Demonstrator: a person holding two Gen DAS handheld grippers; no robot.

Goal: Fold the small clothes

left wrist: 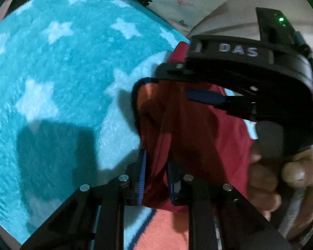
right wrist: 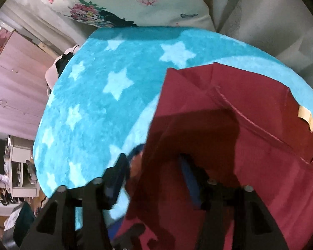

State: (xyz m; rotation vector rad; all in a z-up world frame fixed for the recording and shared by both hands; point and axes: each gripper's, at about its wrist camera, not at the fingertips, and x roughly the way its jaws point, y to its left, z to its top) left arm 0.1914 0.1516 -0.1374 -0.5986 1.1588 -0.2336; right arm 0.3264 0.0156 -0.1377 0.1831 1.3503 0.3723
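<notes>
A small dark red garment (left wrist: 198, 125) lies on the turquoise star-patterned blanket (left wrist: 52, 73). My left gripper (left wrist: 155, 177) is shut on a bunched fold of the red garment, its blue pads pressing the cloth from both sides. The right gripper shows in the left wrist view (left wrist: 208, 98) above the garment, held by a hand. In the right wrist view the red garment (right wrist: 240, 135) spreads over the blanket (right wrist: 114, 93), with a tan label (right wrist: 306, 117) at its far right edge. My right gripper (right wrist: 156, 179) has red cloth between its fingers, with a wide gap; its grip is unclear.
A flowered pillow (right wrist: 125, 2) lies at the far edge of the blanket. An orange patch with a dark blue border (left wrist: 167, 227) sits under the garment. A pink wardrobe (right wrist: 16, 79) and cluttered shelves (right wrist: 16, 173) stand at the left.
</notes>
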